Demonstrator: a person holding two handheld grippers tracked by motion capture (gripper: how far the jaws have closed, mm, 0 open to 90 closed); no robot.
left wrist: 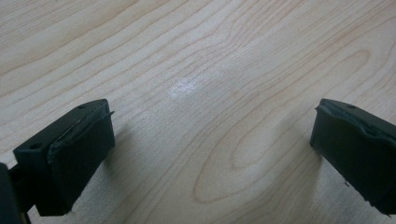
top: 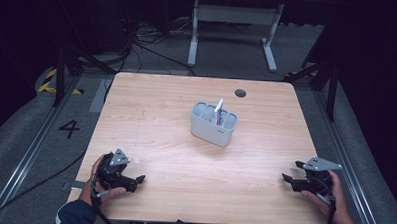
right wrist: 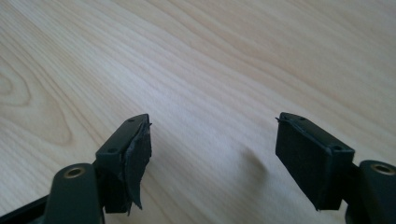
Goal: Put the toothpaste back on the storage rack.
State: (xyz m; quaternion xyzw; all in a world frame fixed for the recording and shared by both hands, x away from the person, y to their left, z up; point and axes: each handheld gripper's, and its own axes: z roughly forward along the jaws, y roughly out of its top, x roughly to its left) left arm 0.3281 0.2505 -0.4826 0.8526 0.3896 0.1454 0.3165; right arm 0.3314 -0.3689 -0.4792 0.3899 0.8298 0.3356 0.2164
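A grey caddy (top: 213, 123) with several compartments stands near the middle of the wooden table (top: 161, 120), and a white stick-like item (top: 218, 105) leans out of its top. My left gripper (top: 138, 182) rests near the front left edge, held in a hand, its jaws pointing right. Seen along its own jaws, the left gripper (left wrist: 212, 140) stands open over bare wood. My right gripper (top: 286, 179) sits near the front right corner, jaws pointing left. In its own view the right gripper (right wrist: 212, 149) is open with nothing between the pads.
A dark round hole (top: 240, 93) sits in the tabletop near the far edge. Beyond the table a white frame (top: 234, 28) stands on the grey floor, with cables (top: 139, 40) at the left. A floor mark "4" (top: 69, 128) lies left of the table.
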